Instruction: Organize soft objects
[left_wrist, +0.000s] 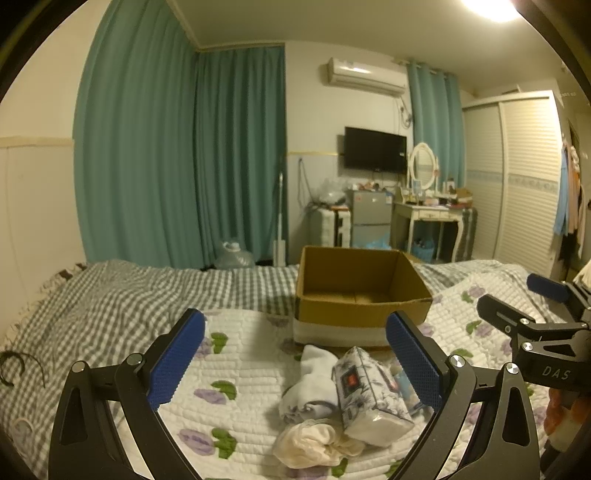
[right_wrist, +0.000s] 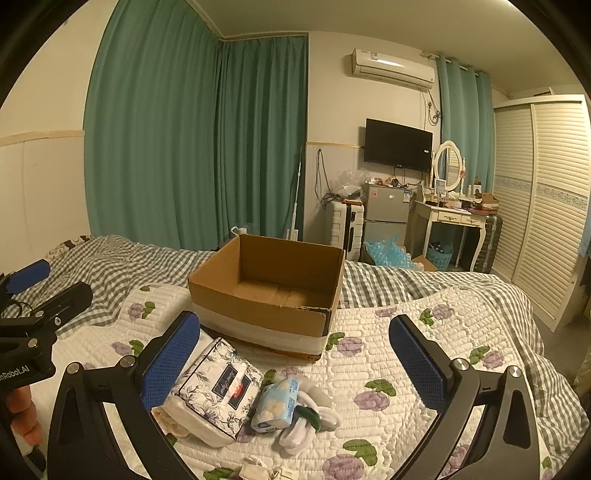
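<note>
An empty open cardboard box (left_wrist: 360, 291) (right_wrist: 273, 284) stands on the bed's floral quilt (left_wrist: 243, 373). In front of it lies a small pile: a floral tissue pack (left_wrist: 369, 391) (right_wrist: 221, 384), white socks (left_wrist: 314, 384), a cream cloth (left_wrist: 314, 443), a small blue tissue packet (right_wrist: 277, 404) and white socks with a green band (right_wrist: 310, 417). My left gripper (left_wrist: 295, 354) is open and empty above the pile. My right gripper (right_wrist: 295, 358) is open and empty above the pile too.
A grey checked blanket (left_wrist: 122, 295) covers the bed's far and left side. A black hair tie (left_wrist: 14, 365) lies on it at the left. Beyond the bed are green curtains, a small fridge (right_wrist: 386, 214), a dressing table (right_wrist: 450, 218) and a wardrobe (right_wrist: 543, 206).
</note>
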